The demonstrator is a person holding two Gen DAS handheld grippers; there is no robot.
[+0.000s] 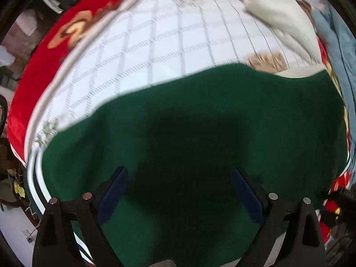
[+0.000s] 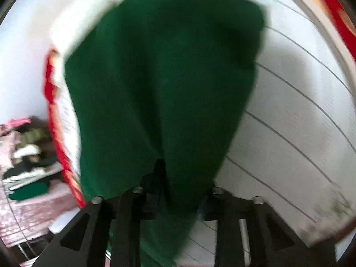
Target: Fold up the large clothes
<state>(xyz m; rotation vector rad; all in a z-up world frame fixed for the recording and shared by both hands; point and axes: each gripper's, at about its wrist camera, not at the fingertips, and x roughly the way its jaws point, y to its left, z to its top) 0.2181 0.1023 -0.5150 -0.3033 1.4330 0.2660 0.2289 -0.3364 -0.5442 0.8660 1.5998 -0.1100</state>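
Observation:
A large dark green garment [image 1: 200, 120] lies spread on a white quilt with a grey grid pattern [image 1: 155, 44]. My left gripper [image 1: 180, 173] is open just above the green cloth, its blue-padded fingers [image 1: 113, 191] wide apart with nothing between them. In the right wrist view the same green garment [image 2: 164, 77] hangs in a long fold from my right gripper [image 2: 162, 169], whose fingers are shut on a bunched edge of it, lifted above the quilt [image 2: 289, 111].
A red floral blanket [image 1: 51, 35] borders the quilt. A white garment [image 1: 282, 15] and a light blue one [image 1: 338, 35] lie at the far right. A heap of clothes [image 2: 24, 155] sits beside the bed at the left.

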